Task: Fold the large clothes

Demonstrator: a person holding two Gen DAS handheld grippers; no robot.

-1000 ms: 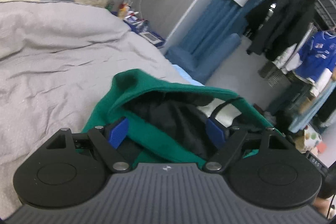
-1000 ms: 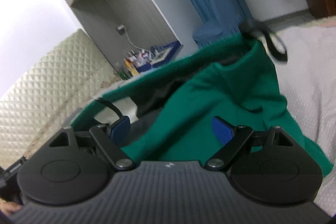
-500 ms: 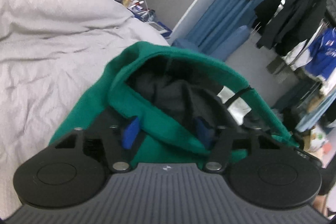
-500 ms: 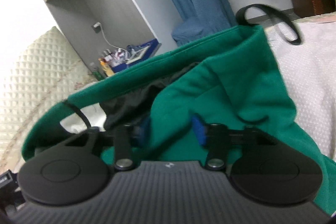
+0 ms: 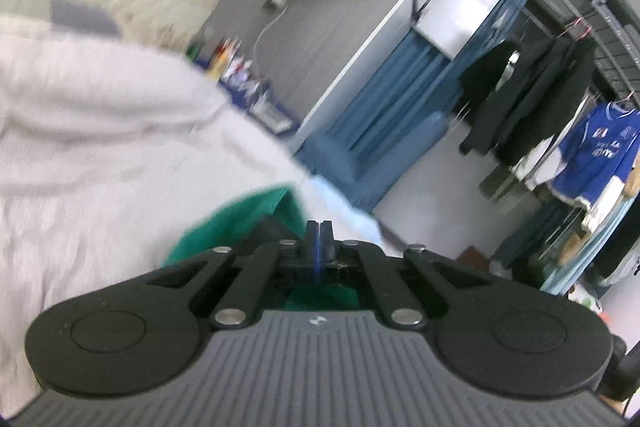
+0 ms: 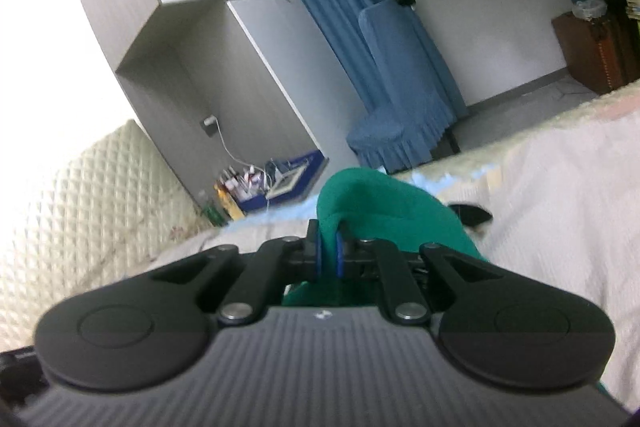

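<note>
Left claw (image 5: 319, 231): blue pads just closed, now touching w/ no gap seen; whether cloth is pinched btwn them can't be told. Green garment (image 5: 244, 217) bunched just left of & under the tips, on the grey bed cover (image 5: 100, 155). Bkgd blurred: blue curtain (image 5: 384, 115), dark coats (image 5: 516, 99), blue jersey (image 5: 592, 155) hanging right.

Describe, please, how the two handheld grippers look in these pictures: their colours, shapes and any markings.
The left gripper and the right gripper look alike. Each has a grey ribbed body with a small pale logo at its front edge, flanked by two round matte black discs. Black link arms with silver rivets run forward to two narrow black fingers lined with blue pads. No cables or sleeves show.
</note>
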